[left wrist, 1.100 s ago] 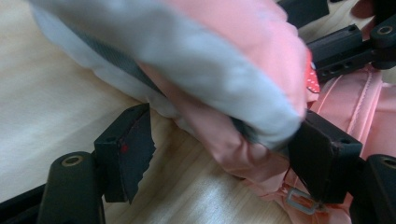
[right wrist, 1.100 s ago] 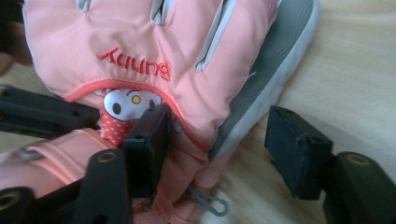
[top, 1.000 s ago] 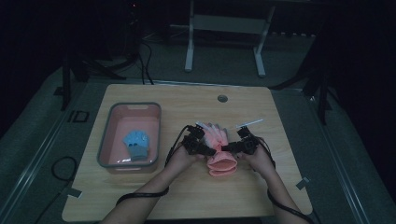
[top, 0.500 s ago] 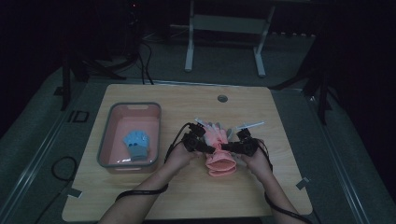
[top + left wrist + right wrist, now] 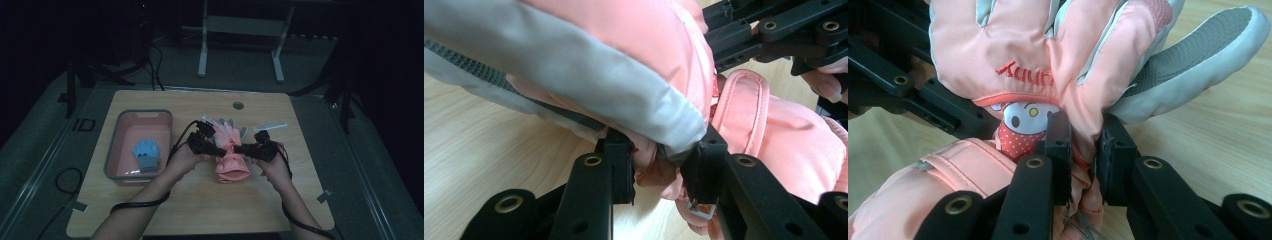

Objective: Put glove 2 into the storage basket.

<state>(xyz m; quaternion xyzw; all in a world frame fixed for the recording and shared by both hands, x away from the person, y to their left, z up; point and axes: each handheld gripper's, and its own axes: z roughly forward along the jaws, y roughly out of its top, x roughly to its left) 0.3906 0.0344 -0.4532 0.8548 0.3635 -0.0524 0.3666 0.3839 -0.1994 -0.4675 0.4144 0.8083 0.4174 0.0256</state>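
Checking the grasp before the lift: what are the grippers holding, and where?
Both the left gripper and right gripper pinch the pink glove at its wrist.

Grey bin (image 5: 112,165) with a blue glove (image 5: 146,155) inside, on the wooden table (image 5: 200,205).

Red embroidered lettering, upside down and readable roughly as "Yuunn", on the back of the pink ski glove (image 5: 1013,55), just above a cartoon-face patch (image 5: 1023,117); nothing else legible.
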